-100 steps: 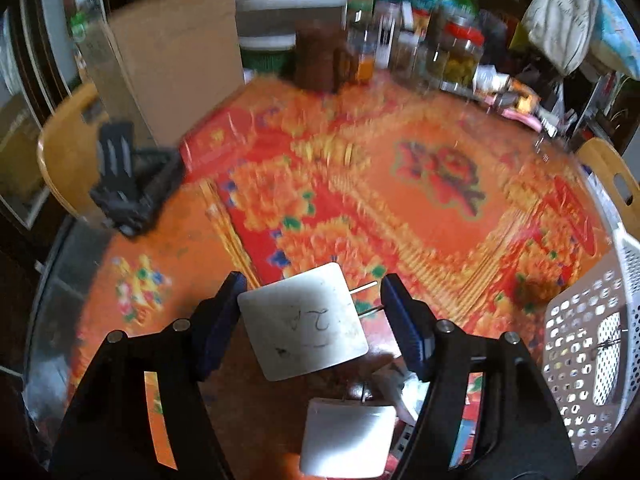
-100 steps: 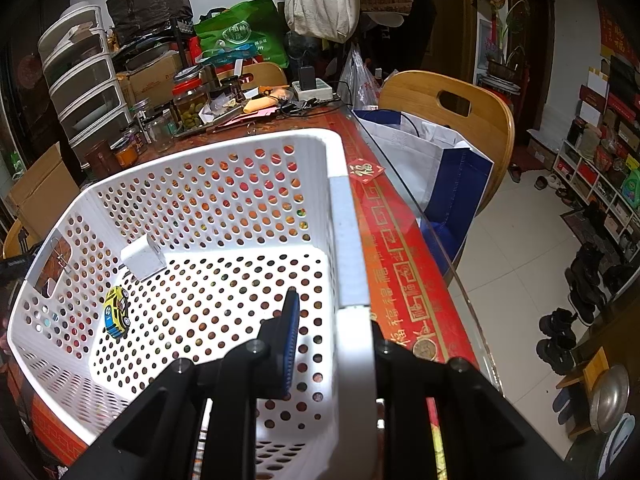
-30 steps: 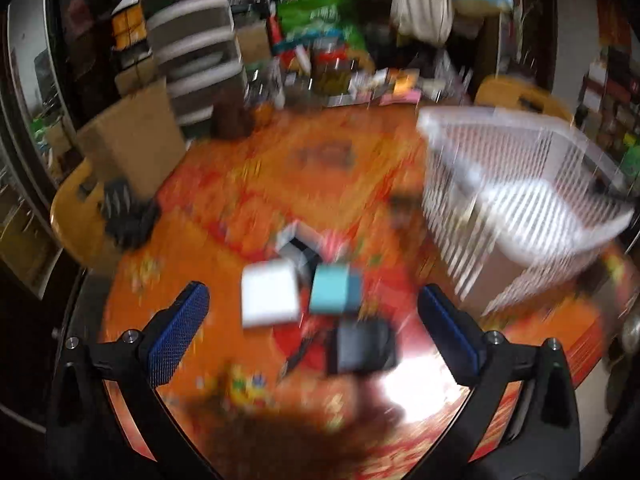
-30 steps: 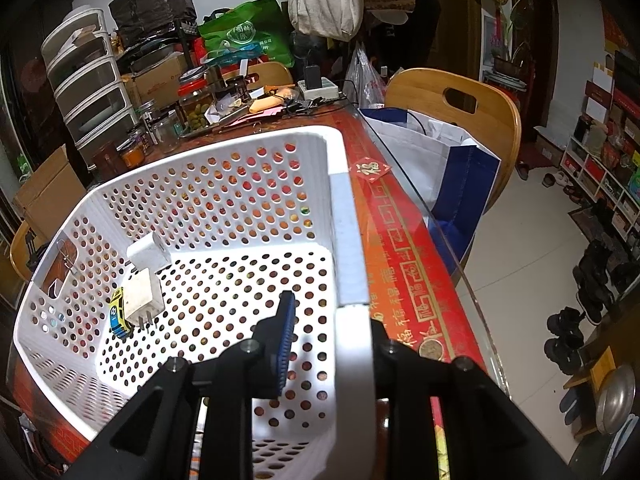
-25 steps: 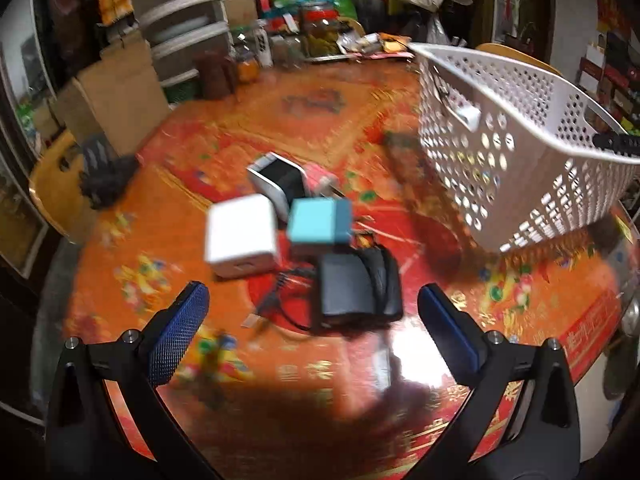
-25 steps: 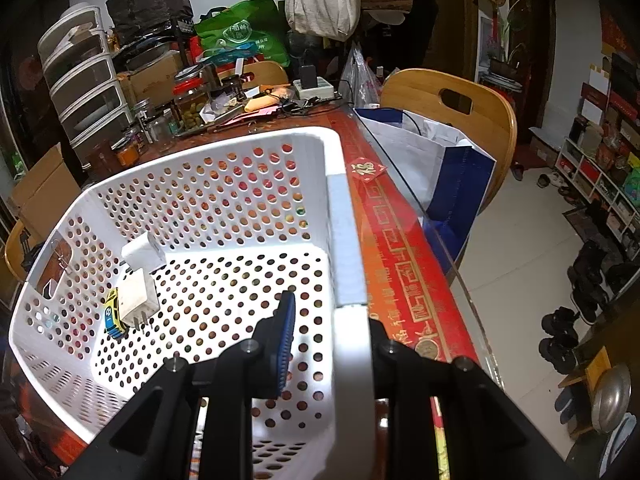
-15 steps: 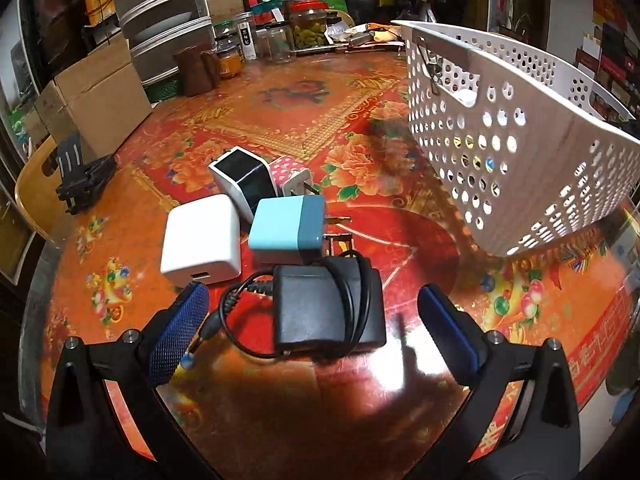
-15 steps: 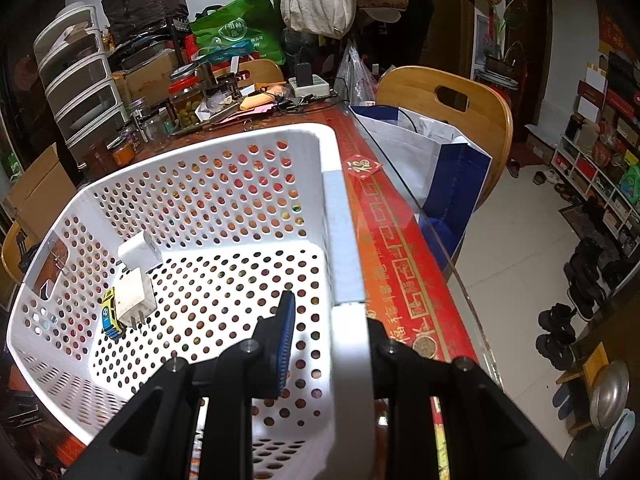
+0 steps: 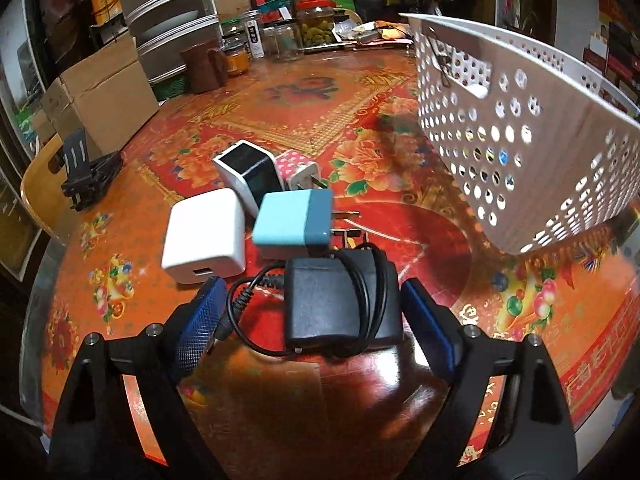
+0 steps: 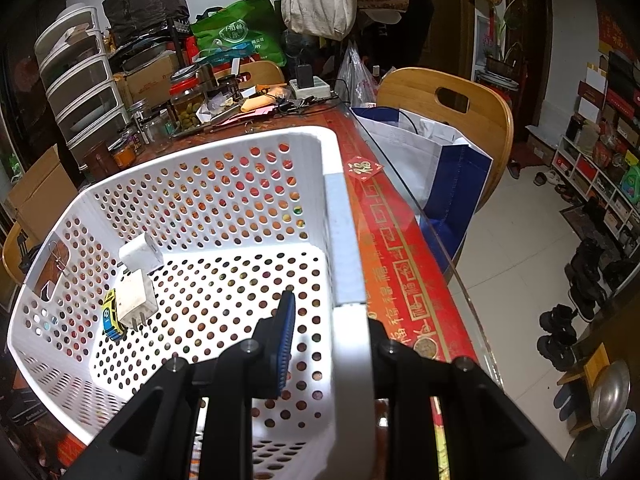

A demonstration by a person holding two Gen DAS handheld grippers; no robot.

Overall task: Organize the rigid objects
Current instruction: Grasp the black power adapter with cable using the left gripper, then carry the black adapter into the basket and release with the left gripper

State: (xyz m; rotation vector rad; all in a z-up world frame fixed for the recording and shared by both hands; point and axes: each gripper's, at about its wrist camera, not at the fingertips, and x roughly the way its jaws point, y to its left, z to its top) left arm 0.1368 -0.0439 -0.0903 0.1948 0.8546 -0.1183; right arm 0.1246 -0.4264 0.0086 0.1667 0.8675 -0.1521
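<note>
In the left wrist view my left gripper (image 9: 316, 320) is open, its blue pads on either side of a black power adapter (image 9: 338, 300) wrapped in its cable. Beyond it lie a teal charger (image 9: 294, 222), a white charger (image 9: 206, 236), a black-and-white charger (image 9: 246, 174) and a pink dotted plug (image 9: 298, 168). The white perforated basket (image 9: 520, 128) stands tilted at the right. In the right wrist view my right gripper (image 10: 328, 344) is shut on the basket's rim (image 10: 344, 240). Inside lie two white chargers (image 10: 136, 296) and a yellow toy car (image 10: 110, 316).
A black folded stand (image 9: 90, 174) and a cardboard box (image 9: 100, 100) sit at the table's left. Jars (image 9: 316, 26) and a brown mug (image 9: 204, 66) line the far edge. A wooden chair (image 10: 452, 120) with a white-and-blue bag (image 10: 432, 160) stands beyond the table's glass edge.
My left gripper has released the white charger into the basket, swung back over the table and come down with its jaws narrowing around the black adapter. My right gripper keeps hold of the basket's rim.
</note>
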